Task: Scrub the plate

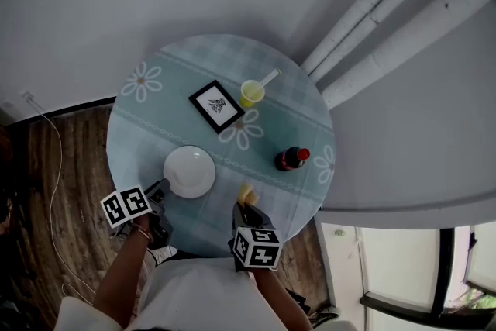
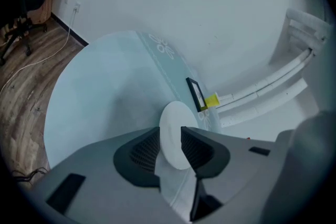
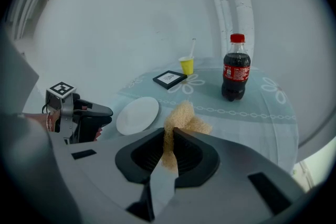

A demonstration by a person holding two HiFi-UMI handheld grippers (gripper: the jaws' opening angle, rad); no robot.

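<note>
Now the white plate lies on the round counter, its rim right at the tips of the left hand-held gripper, whose jaws stand apart. The right hand-held gripper, just beside the plate, clamps a tan sponge.

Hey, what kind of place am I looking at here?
Likely a plain indoor room, perhaps a home: a round table with a flowered cloth, wood floor, white pipes beside it.
</note>
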